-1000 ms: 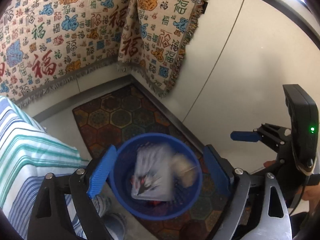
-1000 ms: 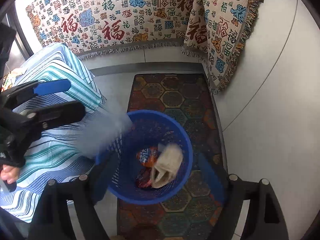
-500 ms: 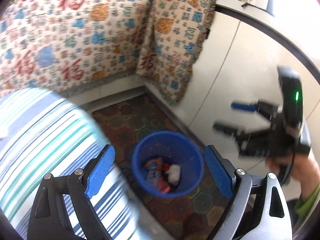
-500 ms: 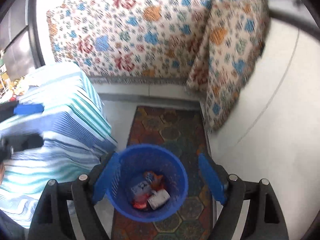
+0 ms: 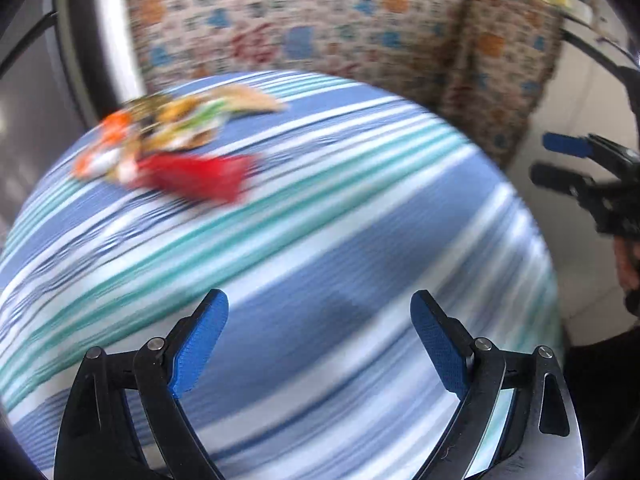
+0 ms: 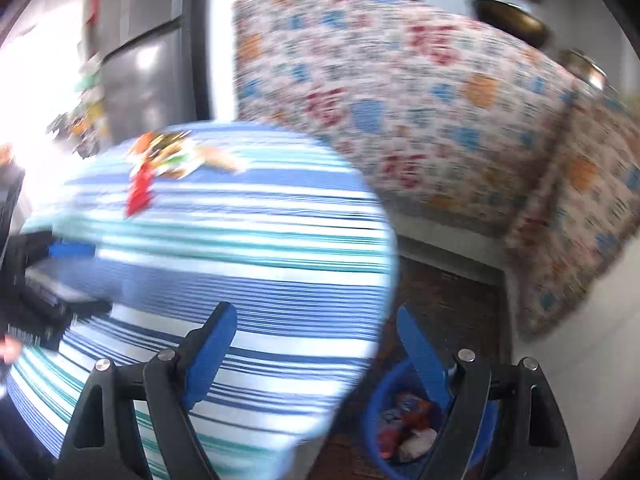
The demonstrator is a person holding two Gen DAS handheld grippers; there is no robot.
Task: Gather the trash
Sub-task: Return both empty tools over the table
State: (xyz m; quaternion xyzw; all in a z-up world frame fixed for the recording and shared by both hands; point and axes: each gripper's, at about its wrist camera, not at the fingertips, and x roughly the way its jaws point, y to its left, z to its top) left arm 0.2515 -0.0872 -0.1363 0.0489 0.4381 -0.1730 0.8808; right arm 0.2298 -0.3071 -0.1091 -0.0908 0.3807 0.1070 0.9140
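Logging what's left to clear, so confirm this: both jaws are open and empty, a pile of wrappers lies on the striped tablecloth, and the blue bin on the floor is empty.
Not quite. The bin is not empty: the right wrist view shows trash inside. The rest holds: both jaws stand open and empty, and wrappers lie on the tablecloth.

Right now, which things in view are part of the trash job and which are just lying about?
Part of the job:
- pile of wrappers on the striped tablecloth
- blue bin on the floor, trash already inside
- left claw and right claw, both empty

Just there:
- patterned blanket
- floor rug
- pots above the blanket
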